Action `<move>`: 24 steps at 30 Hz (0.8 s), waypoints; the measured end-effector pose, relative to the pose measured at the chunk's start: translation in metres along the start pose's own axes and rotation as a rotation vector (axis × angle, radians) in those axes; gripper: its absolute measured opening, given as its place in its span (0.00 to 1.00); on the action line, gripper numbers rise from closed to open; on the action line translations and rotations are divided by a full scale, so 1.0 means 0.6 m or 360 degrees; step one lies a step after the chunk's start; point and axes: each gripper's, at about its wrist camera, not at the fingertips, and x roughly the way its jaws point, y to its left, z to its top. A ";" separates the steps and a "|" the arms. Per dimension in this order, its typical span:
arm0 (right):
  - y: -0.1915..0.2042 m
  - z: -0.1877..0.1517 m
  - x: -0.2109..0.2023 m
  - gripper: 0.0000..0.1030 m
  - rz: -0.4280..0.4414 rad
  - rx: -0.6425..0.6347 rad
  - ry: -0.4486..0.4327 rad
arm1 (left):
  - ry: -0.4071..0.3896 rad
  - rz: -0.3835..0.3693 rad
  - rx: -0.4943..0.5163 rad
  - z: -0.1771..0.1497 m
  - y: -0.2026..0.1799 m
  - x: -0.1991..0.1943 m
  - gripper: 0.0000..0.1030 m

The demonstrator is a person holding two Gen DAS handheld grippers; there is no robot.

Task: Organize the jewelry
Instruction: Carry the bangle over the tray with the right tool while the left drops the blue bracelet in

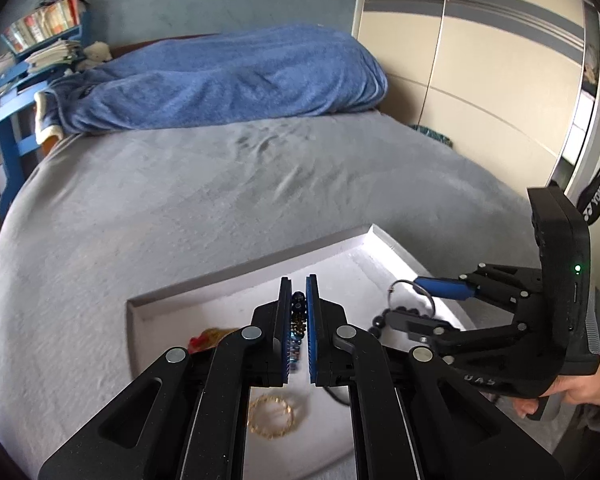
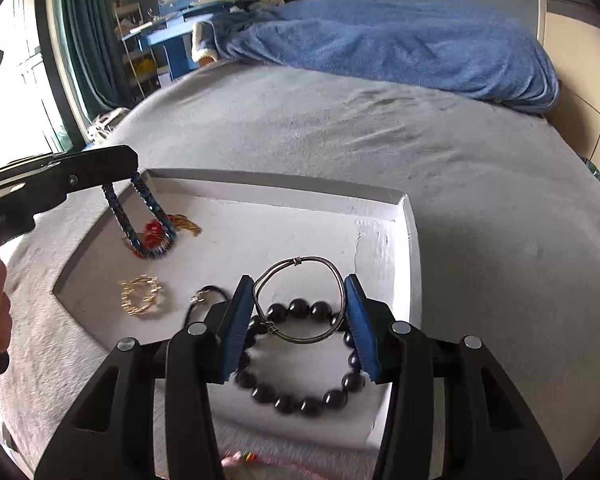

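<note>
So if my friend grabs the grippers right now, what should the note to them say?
Left gripper: shut on the blue bracelet, which hangs above the left side of the white tray.
Right gripper: shut on the wire bangle, held over the black bead bracelet.
In the tray: the black bead bracelet, gold bracelet, a red and gold piece and a small dark cord.
Done: both pieces are gripped and over the tray.
Left: set both down in their spots; where they go I cannot tell. Something pink lies outside the tray's near edge.
</note>
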 end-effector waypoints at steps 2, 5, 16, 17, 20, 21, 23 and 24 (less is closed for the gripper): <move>-0.002 0.004 0.018 0.45 -0.0012 -0.0019 0.0027 | 0.0024 0.0007 0.0013 0.000 -0.004 0.020 0.07; -0.007 0.002 0.039 0.45 -0.0026 -0.0038 0.0068 | 0.0059 0.0013 0.0017 -0.004 -0.006 0.045 0.07; -0.014 -0.013 0.042 0.51 -0.0030 -0.0050 0.0079 | 0.0143 0.0080 -0.0048 -0.034 0.003 0.081 0.17; -0.011 -0.014 0.035 0.53 -0.0030 -0.0065 0.0061 | 0.0127 0.0083 -0.0062 -0.037 0.007 0.073 0.21; -0.006 -0.019 0.011 0.55 -0.0008 -0.0084 0.0003 | 0.0084 0.0082 -0.0066 -0.045 0.009 0.048 0.41; -0.004 -0.020 0.005 0.55 -0.0005 -0.0086 -0.0010 | 0.0068 0.0085 -0.0065 -0.049 0.010 0.037 0.52; 0.000 -0.025 -0.012 0.55 -0.0001 -0.0098 -0.0043 | 0.0038 0.0082 -0.0057 -0.051 0.010 0.021 0.62; 0.001 -0.026 -0.018 0.55 -0.0002 -0.0099 -0.0055 | 0.0025 0.0081 -0.0055 -0.053 0.009 0.013 0.65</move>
